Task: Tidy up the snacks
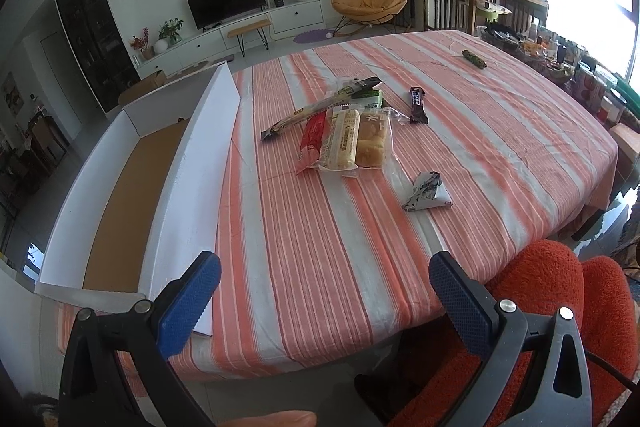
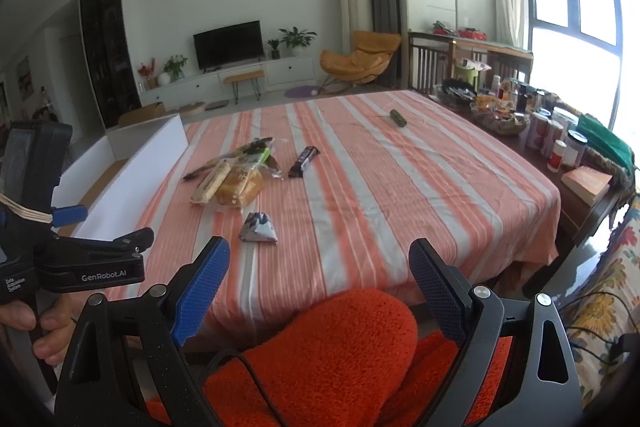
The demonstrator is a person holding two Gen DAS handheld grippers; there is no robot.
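On the striped tablecloth [image 1: 320, 247], a pile of snacks [image 1: 340, 131] lies mid-table, just beside a white box [image 1: 192, 163].
Left gripper [image 1: 324, 291] and right gripper [image 2: 318, 279] hover at the near edge, jaws spread wide, holding nothing; a triangular packet [image 2: 258, 227] and dark bar [image 2: 304, 161] lie apart from the pile.

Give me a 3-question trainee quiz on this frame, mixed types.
1. True or false: the left gripper holds a snack.
2. Which snack lies nearest the grippers? A) triangular packet B) dark bar C) green roll
3. On which side of the snack pile is the white box?

Key: 1 false, both grippers open and empty, right gripper too. 2 A. 3 left.
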